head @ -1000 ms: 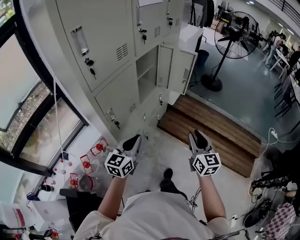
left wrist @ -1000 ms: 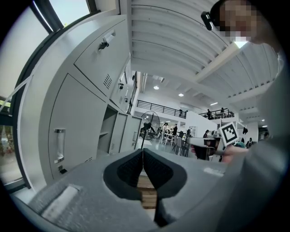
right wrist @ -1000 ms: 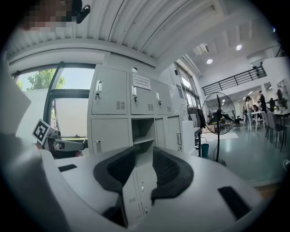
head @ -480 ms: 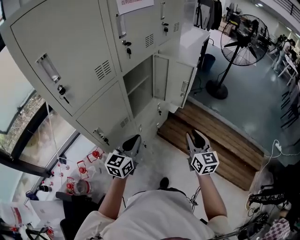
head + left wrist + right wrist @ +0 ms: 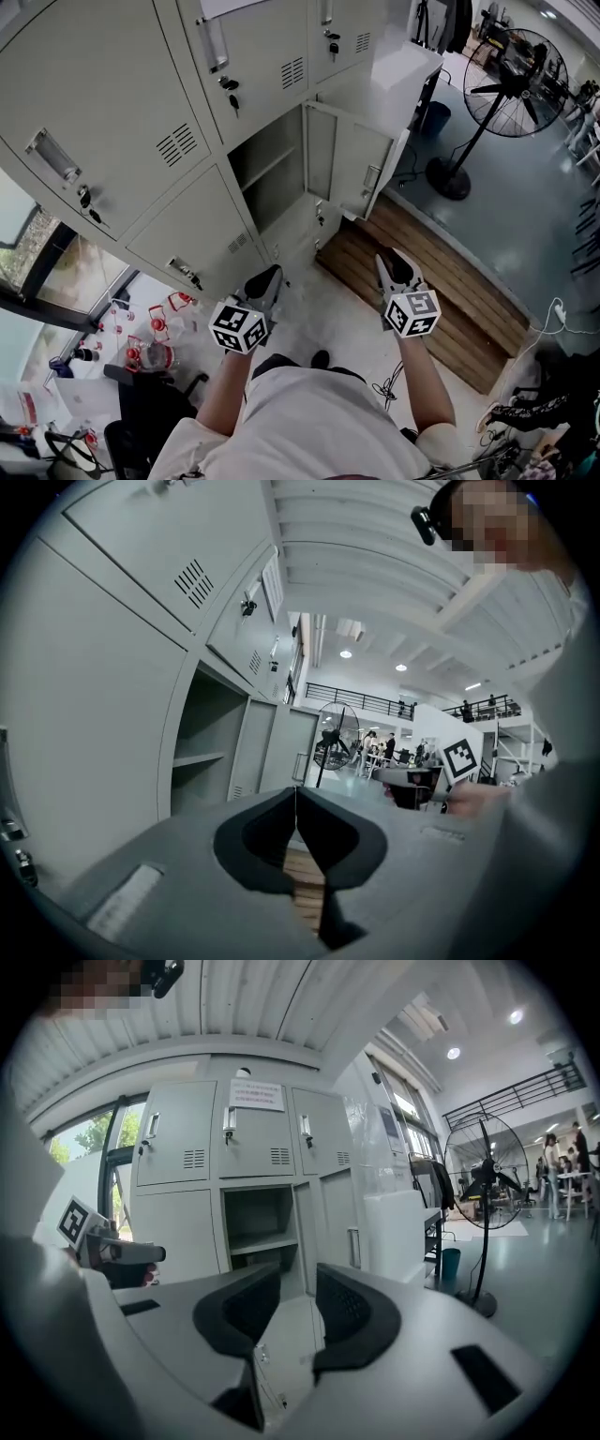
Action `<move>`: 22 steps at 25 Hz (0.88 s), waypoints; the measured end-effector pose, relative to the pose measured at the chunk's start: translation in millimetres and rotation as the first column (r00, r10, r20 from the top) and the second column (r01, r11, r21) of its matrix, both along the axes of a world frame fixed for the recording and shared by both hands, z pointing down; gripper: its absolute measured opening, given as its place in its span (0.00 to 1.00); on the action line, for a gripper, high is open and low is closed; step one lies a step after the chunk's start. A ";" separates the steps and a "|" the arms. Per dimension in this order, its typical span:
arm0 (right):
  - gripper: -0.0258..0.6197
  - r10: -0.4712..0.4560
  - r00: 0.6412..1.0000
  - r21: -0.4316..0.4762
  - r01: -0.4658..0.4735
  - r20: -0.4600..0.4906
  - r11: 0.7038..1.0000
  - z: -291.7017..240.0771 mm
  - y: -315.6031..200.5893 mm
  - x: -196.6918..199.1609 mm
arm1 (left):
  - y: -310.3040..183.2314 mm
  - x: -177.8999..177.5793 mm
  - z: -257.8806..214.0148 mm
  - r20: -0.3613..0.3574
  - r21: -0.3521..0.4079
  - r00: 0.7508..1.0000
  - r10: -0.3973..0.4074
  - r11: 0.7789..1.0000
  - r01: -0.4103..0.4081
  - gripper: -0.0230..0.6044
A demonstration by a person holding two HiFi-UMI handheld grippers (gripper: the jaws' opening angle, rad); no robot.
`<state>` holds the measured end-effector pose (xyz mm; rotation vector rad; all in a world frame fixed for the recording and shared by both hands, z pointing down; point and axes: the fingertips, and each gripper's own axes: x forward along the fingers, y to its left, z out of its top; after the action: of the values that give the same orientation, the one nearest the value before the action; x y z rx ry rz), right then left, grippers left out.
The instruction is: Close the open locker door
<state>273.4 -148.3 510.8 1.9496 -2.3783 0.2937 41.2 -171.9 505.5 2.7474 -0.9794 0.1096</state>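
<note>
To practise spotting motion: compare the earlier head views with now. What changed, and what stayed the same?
The person moved closer to the lockers, so the open locker door looks nearer. Nothing was gripped or released. Unchanged: door open; left hand-held gripper shut, right hand-held gripper open, both empty.

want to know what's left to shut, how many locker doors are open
1: the door in the middle row, swung out to the right of its compartment. Every other door in view is shut. Lockers past the picture's edges may be hidden.
</note>
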 end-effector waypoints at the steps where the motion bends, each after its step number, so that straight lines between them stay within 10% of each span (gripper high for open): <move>1: 0.20 0.000 1.000 -0.002 0.000 0.001 1.000 1.4 -4.2 3.5 | -3.0 1.7 2.3 0.004 -0.004 1.000 -0.003 1.000 0.003 0.06; 22: 0.20 0.124 0.992 -0.058 -0.124 -0.015 0.991 22.7 -103.6 45.1 | -89.4 37.6 15.2 0.012 -0.018 0.988 0.151 0.988 -0.151 0.06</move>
<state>318.5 -251.9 533.6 2.0702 -2.2189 0.3525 78.7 -261.3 520.8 2.8053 -0.7687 0.1599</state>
